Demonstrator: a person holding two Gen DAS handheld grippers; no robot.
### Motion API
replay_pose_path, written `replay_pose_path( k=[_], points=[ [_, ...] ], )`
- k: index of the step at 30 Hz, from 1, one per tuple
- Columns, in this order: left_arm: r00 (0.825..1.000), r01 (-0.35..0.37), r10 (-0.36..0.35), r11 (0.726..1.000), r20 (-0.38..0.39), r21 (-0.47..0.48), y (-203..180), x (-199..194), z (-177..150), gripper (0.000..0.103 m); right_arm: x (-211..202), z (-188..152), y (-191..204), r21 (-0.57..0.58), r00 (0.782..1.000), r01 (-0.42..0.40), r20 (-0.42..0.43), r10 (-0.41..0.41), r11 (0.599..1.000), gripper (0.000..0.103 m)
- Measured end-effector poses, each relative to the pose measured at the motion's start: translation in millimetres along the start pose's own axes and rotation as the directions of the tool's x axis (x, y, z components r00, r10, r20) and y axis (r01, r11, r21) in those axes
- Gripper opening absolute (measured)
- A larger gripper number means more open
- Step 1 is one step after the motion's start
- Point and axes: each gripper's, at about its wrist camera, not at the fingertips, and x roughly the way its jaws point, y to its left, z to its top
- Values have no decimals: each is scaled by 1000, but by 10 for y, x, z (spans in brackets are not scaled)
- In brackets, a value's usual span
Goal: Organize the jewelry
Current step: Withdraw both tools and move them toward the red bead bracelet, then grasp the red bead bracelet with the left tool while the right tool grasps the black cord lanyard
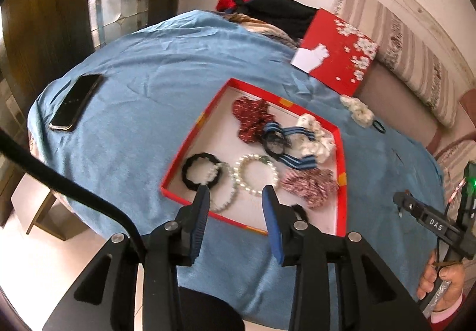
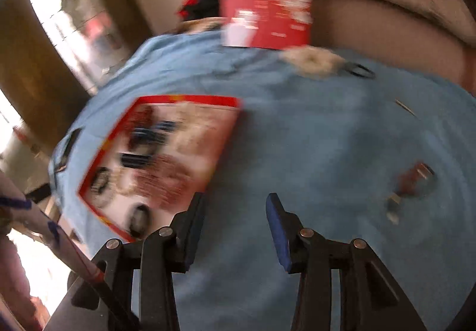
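Inside the shallow red box tray (image 1: 190, 140), on its white floor, lie a dark red patterned scrunchie (image 1: 250, 119), a blue striped hair tie with a black ring (image 1: 278, 143), a white scrunchie (image 1: 315, 137), a pink-and-white scrunchie (image 1: 309, 185), a pearl bracelet (image 1: 255, 175), a second pearl strand (image 1: 227, 197) and a black scalloped hair ring (image 1: 202, 172). That ring overlaps the second strand. The tray sits on a blue cloth (image 1: 134, 111) spread over a rounded table.

Beyond the tray's far corner the red lid (image 1: 336, 54) with white blossoms stands tilted against a dark bundle. Just beside it on the cloth lie a cream scrunchie (image 1: 358, 111) and a thin black hair band (image 1: 379, 126), touching each other. A phone (image 1: 76, 102) lies near the cloth's left edge, well apart from the tray.

The left gripper (image 1: 235, 192) hovers over the tray's near edge above the pearls, jaws partly apart with nothing between them. The right gripper (image 2: 235, 201) hangs over bare blue cloth to the right of the tray, jaws likewise partly apart and empty. In the blurred right wrist view a small red and metallic object (image 2: 412, 182), too smeared to name, lies on the open cloth to the right.
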Motion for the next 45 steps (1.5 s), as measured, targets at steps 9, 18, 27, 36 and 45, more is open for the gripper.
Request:
replay_pose_path(
  k=[9,18,27,36,45],
  points=[
    [996,71,-62,987,-61,147,-765,114,-204,40,-284,-357,-1002,176,997,76,-28,-72,981,46],
    [968,219,-175,940,-182,261,-1678,456,-481,41,-542,-643,-1729,292,991,127,2,-134,948,46],
    [918,352,-249,871,-309,342,-2726,1113,-624,41,-505,-891,-2295,394,989,121,29,-143,911,46],
    [858,463,-312,814,-409,350,-3772,1890,-429,39,-322,-546,-2622,447,985,1,153,-78,894,46],
    [833,498,-274,749,-480,437,-4406,2439,-586,21,-162,-365,-2947,514,975,-90,221,-31,853,44]
  ],
)
